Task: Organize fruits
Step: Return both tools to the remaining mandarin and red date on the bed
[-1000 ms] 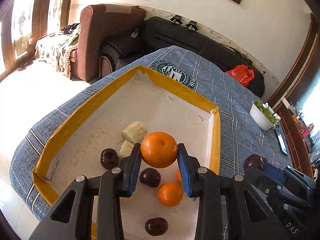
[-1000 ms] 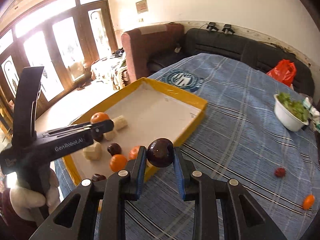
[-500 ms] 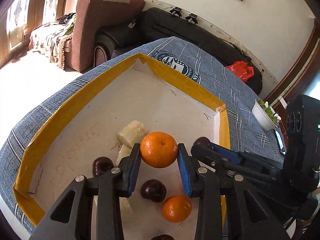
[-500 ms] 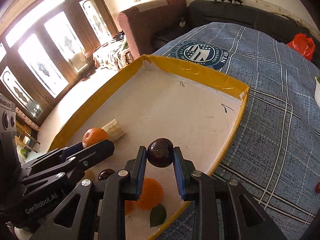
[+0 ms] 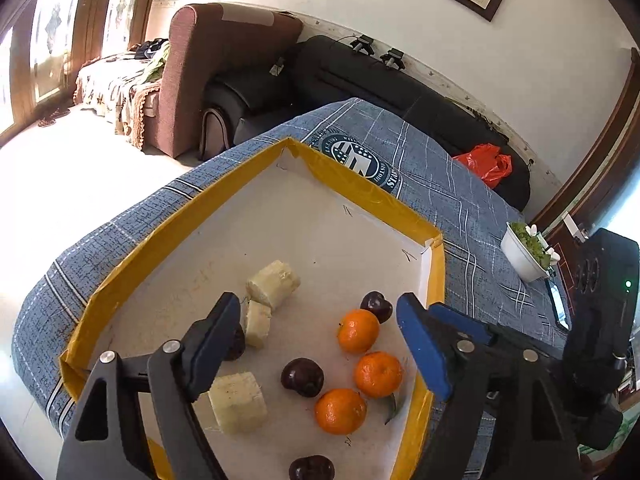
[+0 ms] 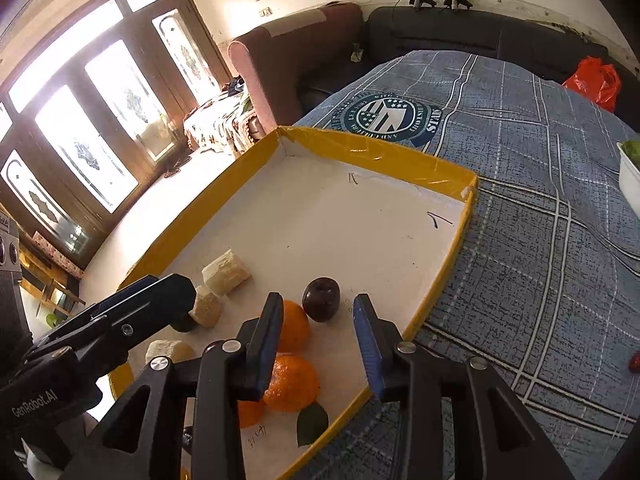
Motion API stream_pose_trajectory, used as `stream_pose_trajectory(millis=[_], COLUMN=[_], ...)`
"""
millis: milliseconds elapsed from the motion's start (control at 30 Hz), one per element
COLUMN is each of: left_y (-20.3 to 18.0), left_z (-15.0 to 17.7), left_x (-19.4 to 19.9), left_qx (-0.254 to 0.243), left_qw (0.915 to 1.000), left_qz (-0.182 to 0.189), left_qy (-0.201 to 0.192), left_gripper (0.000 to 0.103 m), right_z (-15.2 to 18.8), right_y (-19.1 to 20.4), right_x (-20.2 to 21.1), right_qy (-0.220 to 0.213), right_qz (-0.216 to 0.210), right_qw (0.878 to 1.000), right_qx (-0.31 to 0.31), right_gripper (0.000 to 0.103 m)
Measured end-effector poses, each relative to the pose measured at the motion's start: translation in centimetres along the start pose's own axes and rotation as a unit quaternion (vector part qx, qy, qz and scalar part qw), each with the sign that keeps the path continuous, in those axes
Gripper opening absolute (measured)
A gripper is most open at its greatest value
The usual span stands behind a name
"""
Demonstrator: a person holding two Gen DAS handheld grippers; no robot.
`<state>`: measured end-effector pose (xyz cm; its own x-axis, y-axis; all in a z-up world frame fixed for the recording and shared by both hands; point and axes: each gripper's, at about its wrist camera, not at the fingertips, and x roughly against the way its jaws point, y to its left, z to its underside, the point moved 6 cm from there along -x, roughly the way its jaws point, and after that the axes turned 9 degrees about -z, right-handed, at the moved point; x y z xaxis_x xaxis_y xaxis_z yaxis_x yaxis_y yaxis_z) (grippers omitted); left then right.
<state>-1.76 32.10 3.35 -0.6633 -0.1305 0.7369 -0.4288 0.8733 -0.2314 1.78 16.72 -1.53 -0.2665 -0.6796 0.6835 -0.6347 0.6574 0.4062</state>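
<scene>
A white tray with a yellow rim (image 5: 384, 196) lies on the blue checked cloth. It holds three oranges (image 5: 358, 330), several dark plums (image 5: 302, 376) and three pale banana pieces (image 5: 274, 284). My left gripper (image 5: 318, 300) hovers over the tray, its jaws opening wide with nothing between them. My right gripper (image 6: 317, 297) is low over the tray's right side, and its jaws are opening too. A plum (image 6: 321, 299) rests on the tray floor just past its fingertips, free of the pads. One more plum is half hidden behind the left finger (image 5: 216, 332).
A white bowl of greens (image 5: 524, 252) stands on the cloth to the right. A small red fruit (image 6: 634, 362) lies loose on the cloth. A red bag (image 6: 592, 80), a dark sofa and a brown armchair (image 5: 208, 76) are beyond the table. A green leaf (image 6: 312, 418) lies in the tray.
Both grippers opened. The orange left the left jaws and lies in the tray. The right gripper came down to the tray and let the plum go onto its floor.
</scene>
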Motion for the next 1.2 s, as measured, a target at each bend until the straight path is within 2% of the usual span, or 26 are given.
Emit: stream_pose_trajectory(millis=[167,333,467,700,933,1200], left_y=[-2.1,-5.5,-8.5,-12.6,-15.2,-16.1], left_z=[1.0,2.5,3.6,5.5,6.8,7.7], left_x=[1.8,3.9,6.2,8.4,9.1,9.4], left_qx=[-0.017,-0.062,-0.107,-0.158,-0.189,-0.201], left_qw=[0.9998,0.9979,0.993,0.9852,0.9792,0.9772], left_qz=[0.007,0.005,-0.006,-0.004,-0.009,-0.002], left_qy=[-0.007,-0.019,-0.048,-0.065,-0.073,-0.07], left_gripper=[0.085,0.085,0.085,0.085,0.085,0.085], right_z=[1.0,2.8,4.7,7.5,9.4,10.5], right_y=[-0.4,-1.8,-3.3,-6.1,-8.5,-9.9], right_x=[3.9,8.0,11.0,15.4,18.2,19.5], right_qy=[-0.033,-0.064,-0.083,-0.109,-0.126,-0.136], right_qz=[0.008,0.027,0.039,0.053,0.062,0.068], right_qw=[0.999,0.997,0.994,0.989,0.984,0.98], right_qx=[-0.011,-0.031,-0.057,-0.09,-0.112,-0.129], right_gripper=[0.05,0.056,0.057,0.057,0.059,0.06])
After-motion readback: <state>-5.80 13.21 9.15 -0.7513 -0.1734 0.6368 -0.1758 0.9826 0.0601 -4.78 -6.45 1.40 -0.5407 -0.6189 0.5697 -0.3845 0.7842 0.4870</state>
